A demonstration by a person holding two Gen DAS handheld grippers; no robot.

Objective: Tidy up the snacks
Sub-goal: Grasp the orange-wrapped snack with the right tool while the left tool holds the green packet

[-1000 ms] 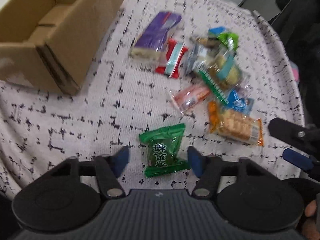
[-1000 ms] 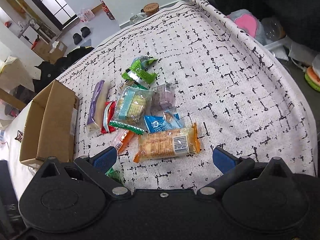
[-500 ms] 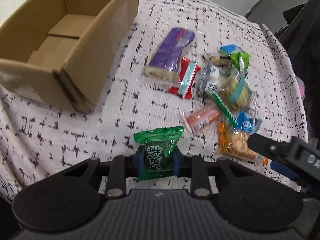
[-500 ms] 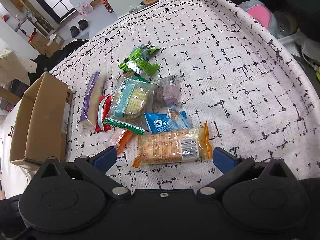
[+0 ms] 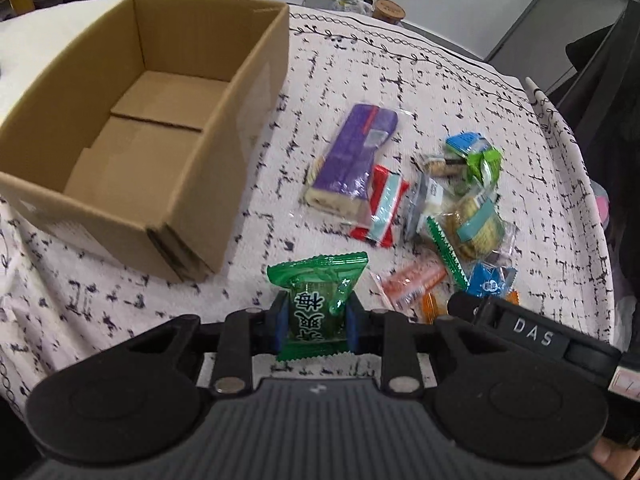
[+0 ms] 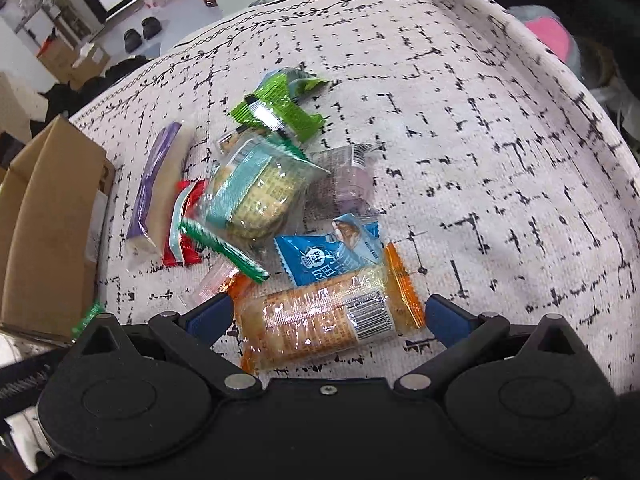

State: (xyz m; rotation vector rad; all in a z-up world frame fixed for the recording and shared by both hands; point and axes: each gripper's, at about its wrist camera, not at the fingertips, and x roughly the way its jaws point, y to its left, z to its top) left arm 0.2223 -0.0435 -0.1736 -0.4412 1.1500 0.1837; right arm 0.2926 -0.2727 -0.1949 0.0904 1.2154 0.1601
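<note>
Now that the left gripper [image 5: 315, 320] has closed on the green packet [image 5: 318, 300] and lifted it off the tablecloth [image 5: 400, 80], the empty box [image 5: 160, 120] comes next, while the right gripper [image 6: 326, 316], jaws apart, straddles the orange cracker pack [image 6: 324, 320].

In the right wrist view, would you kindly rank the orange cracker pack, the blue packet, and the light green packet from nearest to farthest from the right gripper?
1. Orange cracker pack: lying between the open fingers of the right gripper.
2. Blue packet: just beyond it, mid-pile.
3. Light green packet: far end of the pile.
</note>
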